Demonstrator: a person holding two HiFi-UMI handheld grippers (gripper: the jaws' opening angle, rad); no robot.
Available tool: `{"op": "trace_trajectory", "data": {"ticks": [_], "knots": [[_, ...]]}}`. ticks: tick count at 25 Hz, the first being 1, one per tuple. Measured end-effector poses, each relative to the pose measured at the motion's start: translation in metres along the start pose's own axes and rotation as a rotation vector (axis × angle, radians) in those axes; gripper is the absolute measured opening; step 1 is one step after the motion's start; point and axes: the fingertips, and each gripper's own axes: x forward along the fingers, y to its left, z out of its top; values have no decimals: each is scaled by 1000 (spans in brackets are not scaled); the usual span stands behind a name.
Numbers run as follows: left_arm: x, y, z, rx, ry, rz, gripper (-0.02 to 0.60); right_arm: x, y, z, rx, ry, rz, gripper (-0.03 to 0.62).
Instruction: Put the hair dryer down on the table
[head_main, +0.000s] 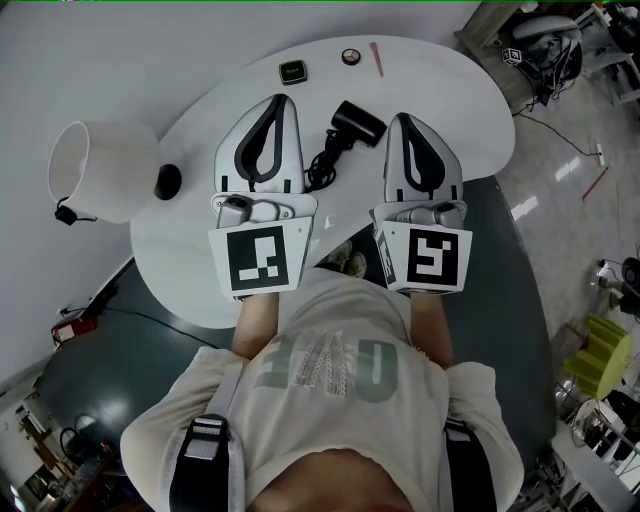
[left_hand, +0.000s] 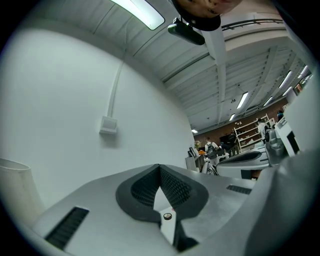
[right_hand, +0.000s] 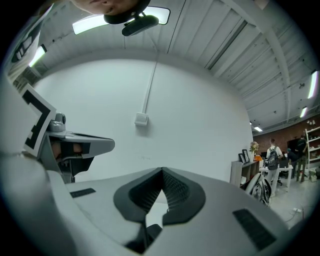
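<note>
One big white table (head_main: 480, 110), and the hair dryer (head_main: 358, 122) already lies on it.

Next in size is a white tub-like thing (head_main: 95, 170) at the table's left edge. Then come the left gripper (head_main: 280, 100) and the right gripper (head_main: 400, 118), held side by side over the near part of the table. Both have their fingers pinched together at the tips, with nothing between them. The black hair dryer lies flat between the two grippers, closer to the right one, and neither gripper holds it. Its black cord (head_main: 325, 165) lies in a bunch just beside it. A small black round thing (head_main: 168, 181) sits by the tub. At the far edge lie a little dark square (head_main: 293, 71), a tiny round thing (head_main: 350, 57) and a pink stick (head_main: 377, 59). I think the job is done, with nothing left to put down.
</note>
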Motion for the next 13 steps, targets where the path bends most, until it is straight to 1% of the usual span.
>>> {"op": "trace_trajectory", "data": {"ticks": [13], "knots": [[1,0,-3,-7,11,-9,6,0,2,1,14,-3,7,-3]]}}
